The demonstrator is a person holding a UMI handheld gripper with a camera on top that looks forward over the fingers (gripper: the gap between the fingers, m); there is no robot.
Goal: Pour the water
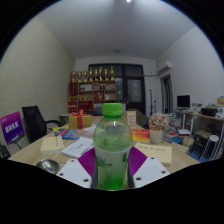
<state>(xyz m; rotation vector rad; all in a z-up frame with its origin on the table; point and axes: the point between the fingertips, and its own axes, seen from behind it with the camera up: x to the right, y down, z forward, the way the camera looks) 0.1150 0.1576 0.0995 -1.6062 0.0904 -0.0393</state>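
Pale plain walls (40, 60) and a white ceiling (110, 25) enclose an office room. A wooden shelf unit (90, 92) stands against the far wall beside a dark window (131, 85). A black office chair (38, 122) sits by the cluttered table (165, 152).

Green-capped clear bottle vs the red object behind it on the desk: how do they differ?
The clear plastic bottle with green cap and green label stands between the gripper fingers, whose purple pads sit at its sides; the small red object sits far beyond them on the cluttered desk. The bottle is see-through, the red object opaque. The bottle looms large, the red one tiny. Both stand upright.
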